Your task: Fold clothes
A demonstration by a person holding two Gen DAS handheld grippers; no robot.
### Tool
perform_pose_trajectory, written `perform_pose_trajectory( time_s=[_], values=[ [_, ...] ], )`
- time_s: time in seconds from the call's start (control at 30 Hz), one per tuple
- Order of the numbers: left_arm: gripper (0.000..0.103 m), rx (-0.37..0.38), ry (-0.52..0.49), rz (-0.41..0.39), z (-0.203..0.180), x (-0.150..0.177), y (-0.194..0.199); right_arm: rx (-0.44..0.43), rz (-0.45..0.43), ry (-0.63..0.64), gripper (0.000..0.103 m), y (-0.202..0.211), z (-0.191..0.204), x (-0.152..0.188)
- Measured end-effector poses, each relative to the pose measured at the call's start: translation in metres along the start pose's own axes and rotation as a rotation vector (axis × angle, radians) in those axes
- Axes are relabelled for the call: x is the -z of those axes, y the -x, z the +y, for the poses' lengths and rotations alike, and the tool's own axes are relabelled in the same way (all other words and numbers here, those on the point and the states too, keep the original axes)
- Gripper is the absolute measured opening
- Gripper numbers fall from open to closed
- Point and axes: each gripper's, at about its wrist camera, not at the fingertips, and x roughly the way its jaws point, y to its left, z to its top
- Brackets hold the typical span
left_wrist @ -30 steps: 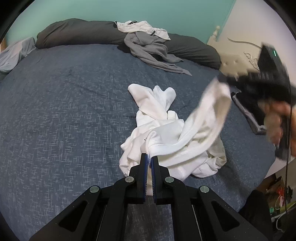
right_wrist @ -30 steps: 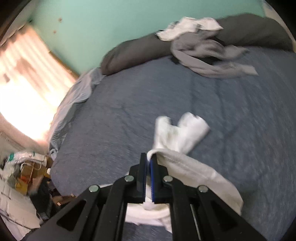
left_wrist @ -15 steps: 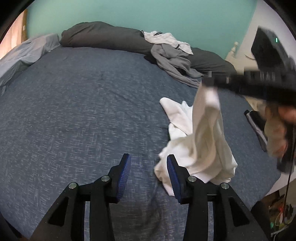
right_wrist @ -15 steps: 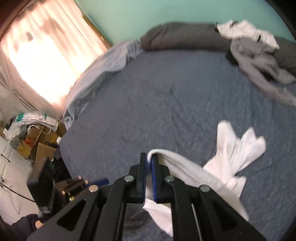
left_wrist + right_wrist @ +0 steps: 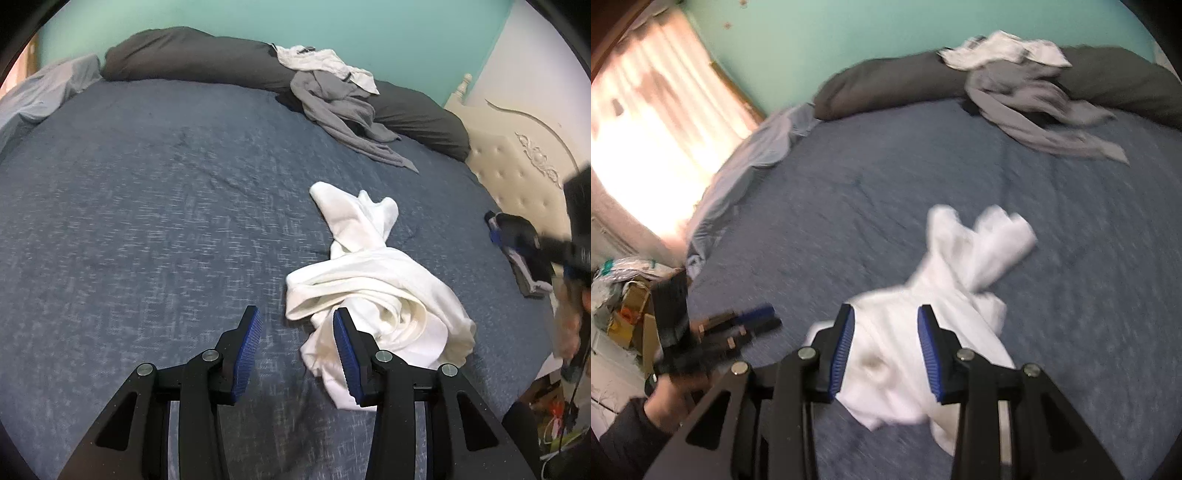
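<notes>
A crumpled white garment (image 5: 373, 280) lies in a heap on the blue bedspread (image 5: 147, 221), two narrow ends pointing away. My left gripper (image 5: 297, 325) is open just above the bed; its right pad sits beside the heap's near edge without pressing it. In the right wrist view, my right gripper (image 5: 885, 317) hovers over the white garment (image 5: 960, 258) with its jaws opening; cloth shows between the pads, and they do not press it. A hand (image 5: 665, 387) holds the left gripper (image 5: 750, 321) at the left. The blurred right gripper (image 5: 517, 236) shows at the right edge.
A grey garment (image 5: 340, 99) and a pale one (image 5: 321, 61) lie on dark pillows (image 5: 192, 55) at the far side. A light blue sheet (image 5: 44, 88) is at the far left, a cream headboard (image 5: 517, 162) right. Boxes and bags (image 5: 624, 302) sit under a bright window (image 5: 646, 110).
Both grippers were shut on the white garment and held it up. Both have let go, the left first, and the garment has dropped into a heap on the bed.
</notes>
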Motion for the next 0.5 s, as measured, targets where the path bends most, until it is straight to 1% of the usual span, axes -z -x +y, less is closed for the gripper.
perform_pose_trajectory(
  time_s=[0.1, 0.23, 0.37, 0.5],
  values=[
    [0.044, -0.016, 0.002, 0.038, 0.004, -0.005, -0.023, -0.017, 0.033, -0.051, 0.036, 0.000, -0.016, 0.021],
    [0.044, -0.033, -0.012, 0.087, 0.007, -0.009, -0.053, -0.050, 0.090, -0.043, 0.036, -0.016, -0.016, 0.046],
    [0.044, -0.031, -0.019, 0.128, 0.013, -0.013, -0.077, -0.073, 0.109, -0.068, 0.036, -0.027, -0.018, 0.062],
    [0.044, -0.033, -0.030, 0.158, 0.015, -0.009, -0.095, -0.075, 0.133, -0.071, 0.036, -0.037, -0.020, 0.067]
  ],
)
